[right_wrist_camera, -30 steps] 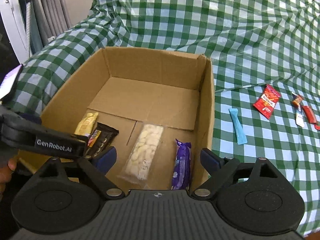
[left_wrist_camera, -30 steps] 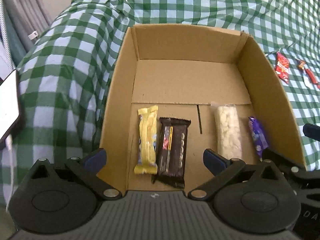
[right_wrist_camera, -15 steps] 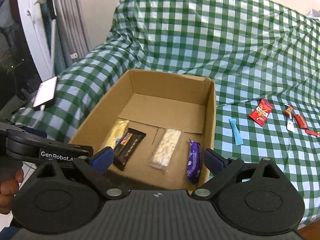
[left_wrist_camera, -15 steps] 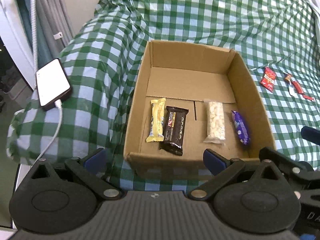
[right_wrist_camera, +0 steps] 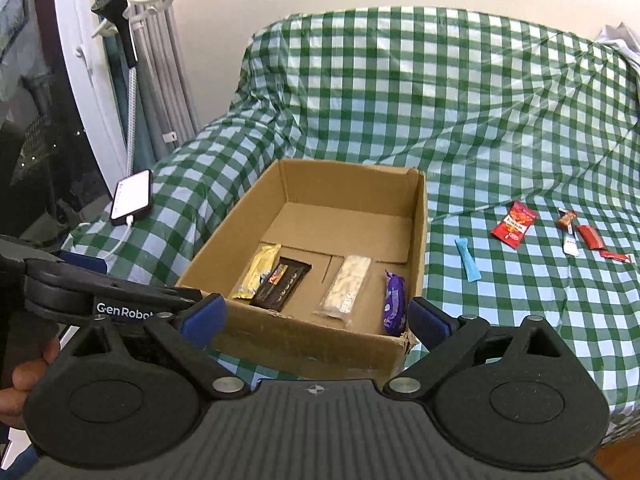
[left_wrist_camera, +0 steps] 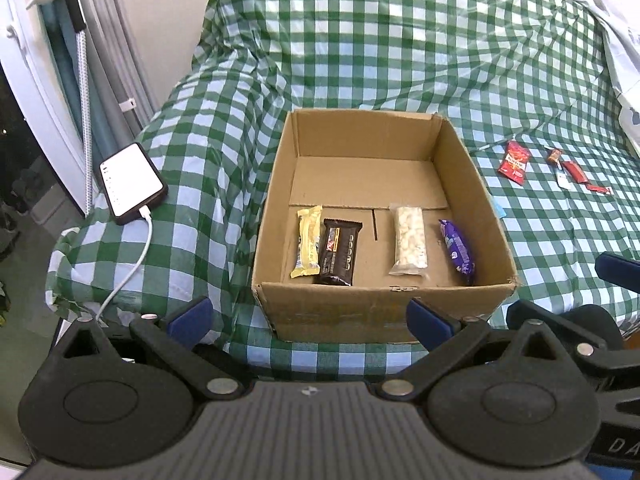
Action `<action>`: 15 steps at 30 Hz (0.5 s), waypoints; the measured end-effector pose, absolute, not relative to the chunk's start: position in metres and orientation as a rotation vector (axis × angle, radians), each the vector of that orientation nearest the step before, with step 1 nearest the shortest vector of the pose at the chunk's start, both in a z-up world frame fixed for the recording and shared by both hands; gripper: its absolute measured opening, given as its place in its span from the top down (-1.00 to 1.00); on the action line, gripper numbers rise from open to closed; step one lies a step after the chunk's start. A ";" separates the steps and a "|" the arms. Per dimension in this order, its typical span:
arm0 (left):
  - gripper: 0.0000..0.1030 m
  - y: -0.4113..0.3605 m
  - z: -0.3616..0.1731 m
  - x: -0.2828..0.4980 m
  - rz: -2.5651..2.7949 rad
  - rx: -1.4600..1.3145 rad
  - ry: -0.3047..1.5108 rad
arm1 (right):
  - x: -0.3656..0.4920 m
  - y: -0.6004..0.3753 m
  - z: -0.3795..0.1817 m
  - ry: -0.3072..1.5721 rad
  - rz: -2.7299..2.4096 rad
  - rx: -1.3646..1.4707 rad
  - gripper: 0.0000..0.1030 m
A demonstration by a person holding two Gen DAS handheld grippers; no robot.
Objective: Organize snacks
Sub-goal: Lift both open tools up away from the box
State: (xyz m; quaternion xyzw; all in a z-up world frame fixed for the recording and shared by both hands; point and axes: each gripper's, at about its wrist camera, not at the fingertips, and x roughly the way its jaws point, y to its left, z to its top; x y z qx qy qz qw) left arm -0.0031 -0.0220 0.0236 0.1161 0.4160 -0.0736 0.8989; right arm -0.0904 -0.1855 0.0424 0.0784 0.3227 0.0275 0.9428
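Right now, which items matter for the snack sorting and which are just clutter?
Job:
cardboard box, holding yellow bar, dark chocolate bar, clear puffed-snack pack, purple wrapper
loose on the cloth: blue stick, red packet, small red and white sachets

Clutter:
phone, charging cable

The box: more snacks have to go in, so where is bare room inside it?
In the box, the back half behind the floor seam is bare. A narrow strip lies free between the brown bar and the clear pack. The front is crowded: yellow bar beside the brown one, purple pack by the right wall.
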 end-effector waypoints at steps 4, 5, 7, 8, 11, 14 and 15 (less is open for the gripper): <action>-0.99 -0.022 0.026 -0.008 -0.148 0.244 0.850 | -0.098 -0.186 0.046 0.639 0.063 0.161 -0.90; -0.99 -0.022 0.027 -0.009 -0.148 0.245 0.849 | -0.099 -0.186 0.047 0.636 0.064 0.162 -0.90; -0.99 -0.022 0.029 -0.011 -0.148 0.246 0.846 | -0.101 -0.186 0.048 0.633 0.065 0.163 -0.90; -0.99 -0.022 0.029 -0.011 -0.148 0.247 0.843 | -0.102 -0.186 0.049 0.631 0.064 0.165 -0.90; -0.99 -0.022 0.031 -0.013 -0.148 0.254 0.836 | -0.104 -0.187 0.050 0.627 0.063 0.167 -0.90; -0.99 -0.022 0.031 -0.014 -0.147 0.255 0.834 | -0.105 -0.188 0.050 0.626 0.063 0.168 -0.91; -0.99 -0.023 0.032 -0.014 -0.145 0.257 0.833 | -0.105 -0.188 0.050 0.626 0.064 0.167 -0.91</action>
